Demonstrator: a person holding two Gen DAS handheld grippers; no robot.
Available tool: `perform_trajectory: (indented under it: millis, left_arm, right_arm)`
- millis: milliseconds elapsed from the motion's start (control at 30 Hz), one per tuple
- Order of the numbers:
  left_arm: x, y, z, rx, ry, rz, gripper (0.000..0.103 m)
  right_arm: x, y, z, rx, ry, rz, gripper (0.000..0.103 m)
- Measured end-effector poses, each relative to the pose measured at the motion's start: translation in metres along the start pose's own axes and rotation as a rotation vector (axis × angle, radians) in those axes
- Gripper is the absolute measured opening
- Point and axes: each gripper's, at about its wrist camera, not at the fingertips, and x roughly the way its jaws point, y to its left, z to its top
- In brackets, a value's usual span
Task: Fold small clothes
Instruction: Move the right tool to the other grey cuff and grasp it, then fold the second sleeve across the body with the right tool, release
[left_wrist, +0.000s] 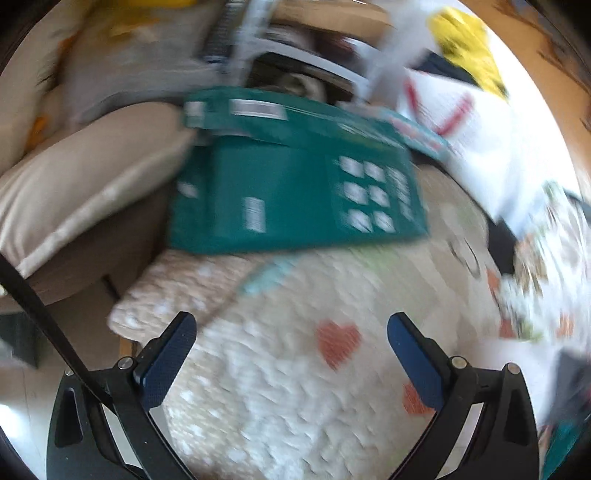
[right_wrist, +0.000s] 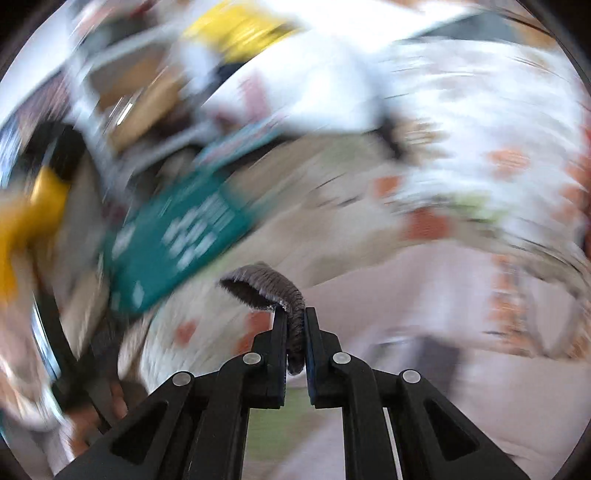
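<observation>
In the right wrist view my right gripper (right_wrist: 295, 314) is shut on a small grey-brown knitted piece, a sock or cuff (right_wrist: 264, 290), whose ribbed edge curls up and to the left out of the fingers. The scene behind it is heavily blurred. In the left wrist view my left gripper (left_wrist: 291, 326) stands open with nothing between its blue pads (left_wrist: 168, 363), above a cream knitted blanket with orange hearts (left_wrist: 314, 369). A white garment with an orange and green print (left_wrist: 539, 280) lies at the right edge.
A teal box with white squares (left_wrist: 291, 192) rests at the blanket's far end. Beige cushions (left_wrist: 85, 184) lie to the left. White fabric with red lines and a yellow patch (left_wrist: 465, 44) is piled at the back right. A black strap (left_wrist: 40, 314) crosses the lower left.
</observation>
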Motion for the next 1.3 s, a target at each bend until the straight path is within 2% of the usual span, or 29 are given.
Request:
perform_trajectory:
  millis: [67, 167, 333, 467, 567, 633, 700, 833, 900, 1033, 1100, 1133, 1200, 1233, 1300]
  left_arm:
    - [-0.001, -0.019, -0.010, 0.078, 0.006, -0.019, 0.103]
    - [-0.006, -0.050, -0.030, 0.197, 0.014, -0.051, 0.103]
    - [-0.012, -0.092, -0.061, 0.335, 0.080, -0.140, 0.103]
    - [-0.012, -0.120, -0.083, 0.402, 0.145, -0.220, 0.103]
    - [-0.011, -0.138, -0.098, 0.450, 0.181, -0.234, 0.103]
    - [-0.011, -0.147, -0.106, 0.472, 0.201, -0.247, 0.103]
    - [-0.011, -0.154, -0.113, 0.492, 0.220, -0.266, 0.103]
    - [-0.013, -0.164, -0.123, 0.540, 0.221, -0.262, 0.103]
    - [-0.012, -0.166, -0.126, 0.552, 0.223, -0.262, 0.103]
    - [-0.015, -0.170, -0.129, 0.557, 0.222, -0.275, 0.103]
    - [-0.017, -0.172, -0.133, 0.567, 0.221, -0.287, 0.103]
    - [-0.018, -0.173, -0.135, 0.575, 0.220, -0.293, 0.103]
    - [-0.019, -0.176, -0.140, 0.599, 0.215, -0.296, 0.103]
    - [-0.019, -0.177, -0.142, 0.610, 0.213, -0.294, 0.103]
    - [-0.017, -0.179, -0.146, 0.637, 0.210, -0.283, 0.103]
  right_arm:
    - [-0.037, -0.058, 0.006, 0.133, -0.040, -0.054, 0.009]
    - [-0.082, -0.142, -0.009, 0.293, -0.066, -0.195, 0.009]
    - [-0.110, -0.246, -0.063, 0.474, -0.018, -0.403, 0.009]
    - [-0.107, -0.297, -0.103, 0.580, 0.044, -0.478, 0.009]
    - [-0.100, -0.320, -0.126, 0.604, 0.081, -0.524, 0.009]
    - [-0.101, -0.332, -0.139, 0.638, 0.089, -0.523, 0.010]
    - [-0.105, -0.339, -0.143, 0.650, 0.079, -0.518, 0.012]
    - [-0.126, -0.348, -0.147, 0.645, 0.061, -0.592, 0.013]
    - [-0.143, -0.351, -0.149, 0.655, 0.038, -0.629, 0.018]
    - [-0.159, -0.344, -0.140, 0.640, -0.033, -0.553, 0.018]
    - [-0.150, -0.335, -0.133, 0.610, -0.043, -0.468, 0.018]
    - [-0.137, -0.331, -0.127, 0.589, -0.029, -0.415, 0.018]
    - [-0.114, -0.330, -0.119, 0.570, 0.010, -0.375, 0.019]
    - [-0.099, -0.333, -0.114, 0.565, 0.044, -0.372, 0.019]
    - [-0.071, -0.346, -0.106, 0.569, 0.113, -0.420, 0.019]
